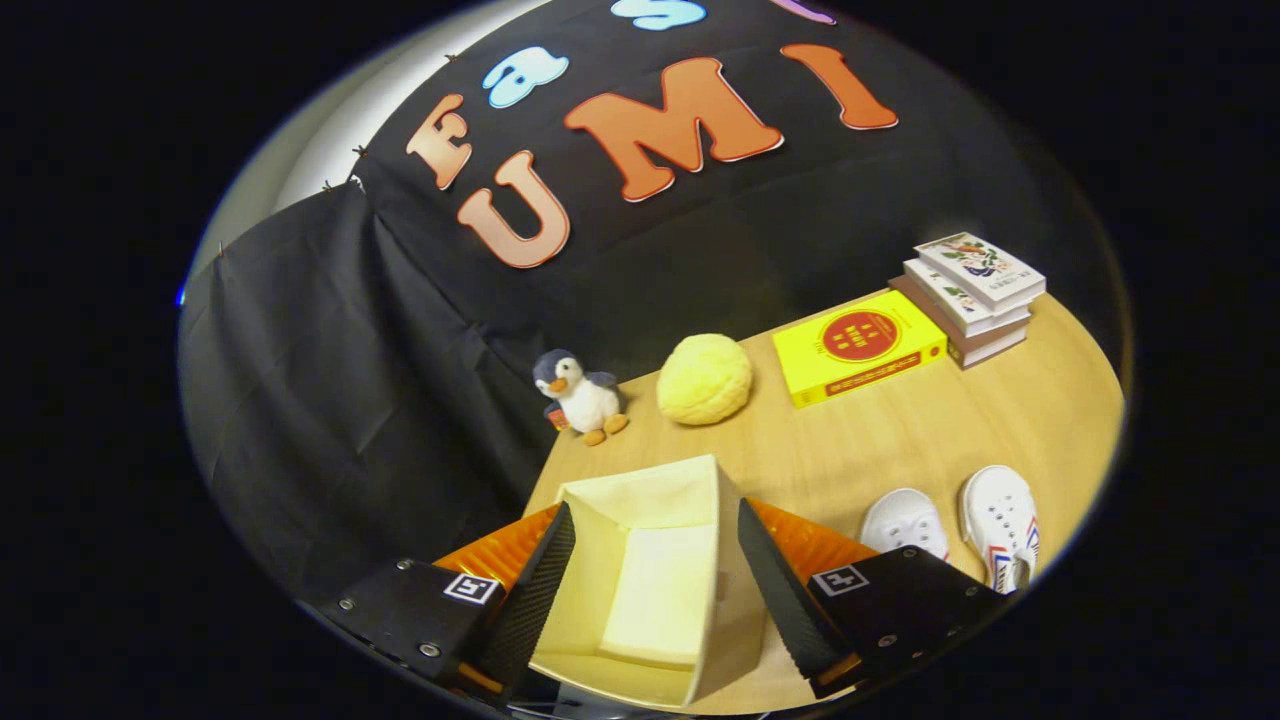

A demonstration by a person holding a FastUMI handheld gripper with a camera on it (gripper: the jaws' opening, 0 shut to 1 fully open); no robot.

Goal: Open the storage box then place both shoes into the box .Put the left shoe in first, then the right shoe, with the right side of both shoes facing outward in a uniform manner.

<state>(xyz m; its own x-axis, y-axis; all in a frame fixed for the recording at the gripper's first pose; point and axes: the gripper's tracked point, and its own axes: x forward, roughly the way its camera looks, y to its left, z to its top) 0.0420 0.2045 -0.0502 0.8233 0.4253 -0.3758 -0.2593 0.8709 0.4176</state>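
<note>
A cream storage box (640,478) stands on the wooden table (930,430) with its top open and its pale inside showing, nothing in it. My gripper (655,508) is open and hangs over the box, one finger along each side wall; whether they touch the walls I cannot tell. To the right of the box, beyond the right finger, two white shoes lie side by side with toes pointing away from me: the nearer shoe (903,520), partly hidden by the gripper body, and the outer shoe (1000,525) with red and blue stripes on its side.
Behind the box sit a small penguin plush (582,395) and a round yellow plush (703,378). Farther right lie a yellow book (858,345) and a stack of books (975,295). The table's left edge runs close to the box, against the black cloth.
</note>
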